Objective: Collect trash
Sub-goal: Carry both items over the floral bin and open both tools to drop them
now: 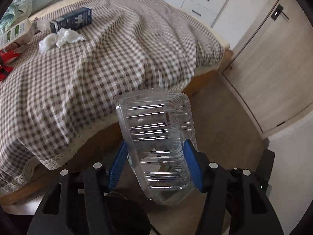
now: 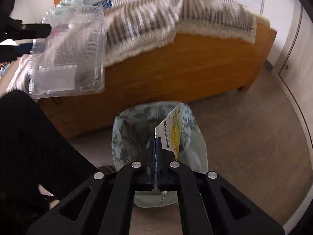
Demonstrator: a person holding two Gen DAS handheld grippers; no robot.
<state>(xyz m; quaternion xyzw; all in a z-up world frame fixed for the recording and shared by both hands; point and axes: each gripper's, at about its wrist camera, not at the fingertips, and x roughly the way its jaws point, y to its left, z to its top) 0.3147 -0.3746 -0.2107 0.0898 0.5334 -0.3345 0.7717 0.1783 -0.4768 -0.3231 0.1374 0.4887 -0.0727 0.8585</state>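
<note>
Okay, my left gripper [image 1: 154,160] has its blue fingers [image 1: 192,164] spread partway and pressed on either side of a clear clamshell [image 1: 156,135], which I'm holding in the air off the bed's [image 2: 176,68] near edge, above the floor [image 1: 221,121]. From the right wrist I can see that same clamshell [image 2: 68,54] up at the left, hanging by the bed's side board. My right gripper [image 2: 156,146] is pinched nearly closed on a white and yellow wrapper [image 2: 173,131], and it sits right over the open mouth of the bag [image 2: 127,133] on the floor beside the bed. Up on the checked blanket [image 1: 117,49], toward the far left corner, I've got a dark carton [image 1: 73,19], crumpled tissues [image 1: 62,37] just beside it, and a red packet [image 1: 6,62] at the left edge.
</note>
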